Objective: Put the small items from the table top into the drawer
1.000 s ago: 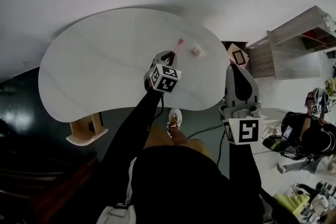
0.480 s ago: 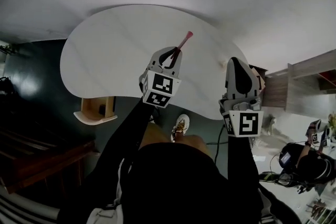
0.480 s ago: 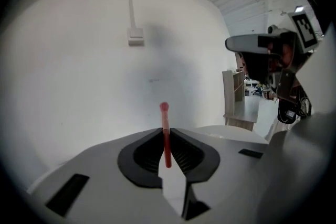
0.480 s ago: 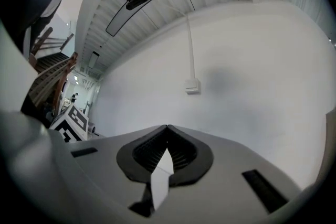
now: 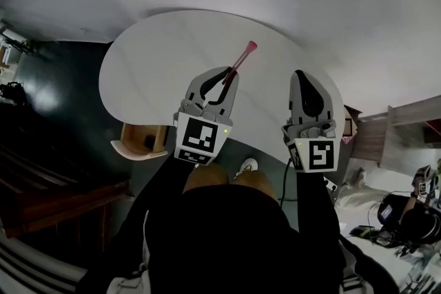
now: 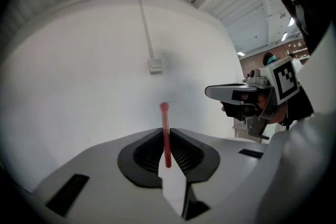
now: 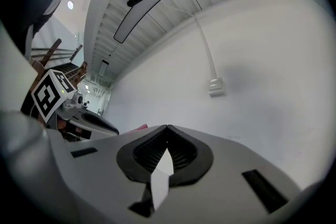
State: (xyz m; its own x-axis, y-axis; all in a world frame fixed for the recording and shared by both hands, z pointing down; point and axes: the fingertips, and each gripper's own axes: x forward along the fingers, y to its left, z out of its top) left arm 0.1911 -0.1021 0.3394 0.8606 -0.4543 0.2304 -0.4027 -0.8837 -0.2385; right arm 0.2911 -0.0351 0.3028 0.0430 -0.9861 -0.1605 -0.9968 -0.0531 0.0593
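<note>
My left gripper [image 5: 227,76] is shut on a thin red stick with a knobbed pink tip [image 5: 242,57], which points up and to the right above the white kidney-shaped table [image 5: 158,58]. In the left gripper view the stick [image 6: 166,131] stands upright, pinched between the closed pads of that gripper [image 6: 166,140]. My right gripper [image 5: 302,75] hovers over the table's right end with its jaws closed and nothing in them; its pads meet in the right gripper view [image 7: 167,129]. A light wooden drawer box [image 5: 141,142] sticks out below the table's near left edge.
A white wall lies beyond the table, with a cable running down to a small box [image 6: 155,65] [image 7: 216,86]. Wooden shelving [image 5: 403,131] stands at the right, with clutter on the floor beyond it. Dark floor lies to the left.
My left gripper has carried the red stick up off the table and back toward the near edge. The right gripper has come in alongside. The small cream item has dropped out of sight.
</note>
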